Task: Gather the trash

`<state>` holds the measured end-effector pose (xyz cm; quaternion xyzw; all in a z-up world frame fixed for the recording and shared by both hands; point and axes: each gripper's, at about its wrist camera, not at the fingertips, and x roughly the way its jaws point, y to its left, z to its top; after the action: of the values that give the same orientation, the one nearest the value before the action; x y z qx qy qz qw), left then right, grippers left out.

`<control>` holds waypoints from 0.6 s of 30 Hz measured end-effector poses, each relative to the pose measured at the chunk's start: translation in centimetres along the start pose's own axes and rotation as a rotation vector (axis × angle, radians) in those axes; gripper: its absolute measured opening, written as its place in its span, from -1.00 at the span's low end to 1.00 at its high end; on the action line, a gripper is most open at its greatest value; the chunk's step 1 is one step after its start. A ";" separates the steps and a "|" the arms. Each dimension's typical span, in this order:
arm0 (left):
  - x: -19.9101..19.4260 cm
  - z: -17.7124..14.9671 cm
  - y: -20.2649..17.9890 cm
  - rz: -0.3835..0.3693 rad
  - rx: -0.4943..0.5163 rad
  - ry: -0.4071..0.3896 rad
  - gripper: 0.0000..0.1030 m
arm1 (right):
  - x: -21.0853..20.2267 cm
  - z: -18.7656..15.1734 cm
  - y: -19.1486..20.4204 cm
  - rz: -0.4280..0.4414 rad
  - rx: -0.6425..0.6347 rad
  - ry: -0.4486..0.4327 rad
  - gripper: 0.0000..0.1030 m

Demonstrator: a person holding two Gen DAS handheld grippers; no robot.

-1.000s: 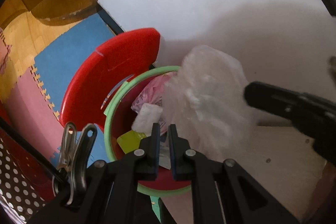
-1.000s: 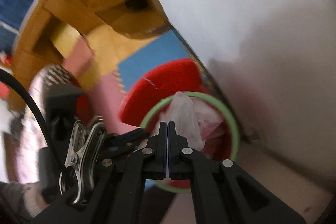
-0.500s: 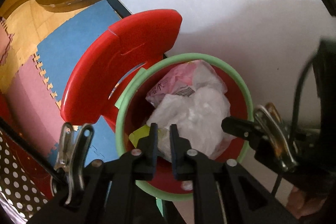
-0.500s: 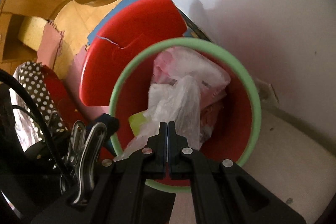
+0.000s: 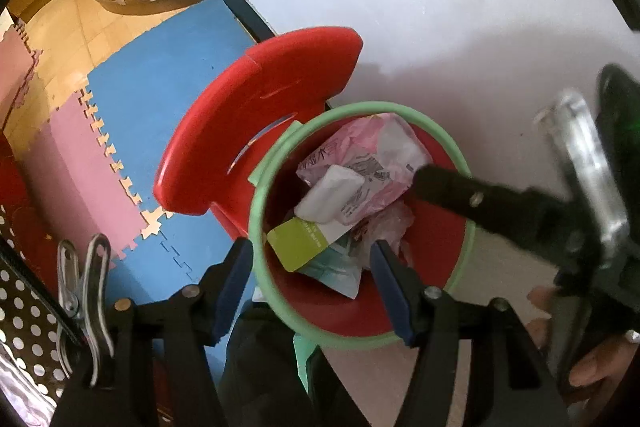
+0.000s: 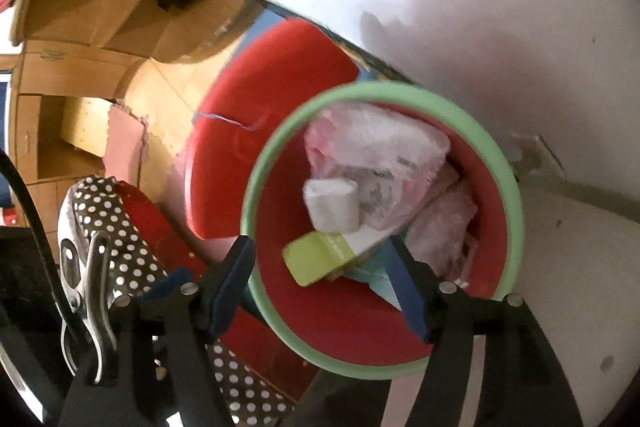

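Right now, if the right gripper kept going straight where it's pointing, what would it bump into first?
Probably the trash in the red bin. The right gripper hangs open over it, with the lime-green card between its fingertips. Depth is hard to judge.

Bright daylight, glaring wall — blurred, bowed edges.

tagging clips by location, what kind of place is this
Most likely a room in a home, perhaps a child's play area: interlocking foam floor mats, a wooden cabinet, and a red trash bin by a white wall.
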<state>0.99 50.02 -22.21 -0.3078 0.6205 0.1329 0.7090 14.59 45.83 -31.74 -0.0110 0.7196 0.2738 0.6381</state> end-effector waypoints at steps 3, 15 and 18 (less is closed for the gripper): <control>-1.5 -0.2 -0.1 0.008 0.006 -0.004 0.25 | -2.0 -0.3 1.7 0.048 -0.038 -0.073 0.35; -10.5 -0.6 -3.3 0.016 0.057 -0.120 0.25 | -13.4 -3.4 6.9 0.117 -0.196 -0.325 0.36; -12.5 -0.9 -5.1 0.020 0.095 -0.153 0.25 | -17.3 -4.7 7.3 0.084 -0.275 -0.391 0.36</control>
<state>0.79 47.92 -8.84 -0.2567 0.5730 0.1334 0.7668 10.84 44.37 -12.84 -0.0145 0.5383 0.3925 0.7456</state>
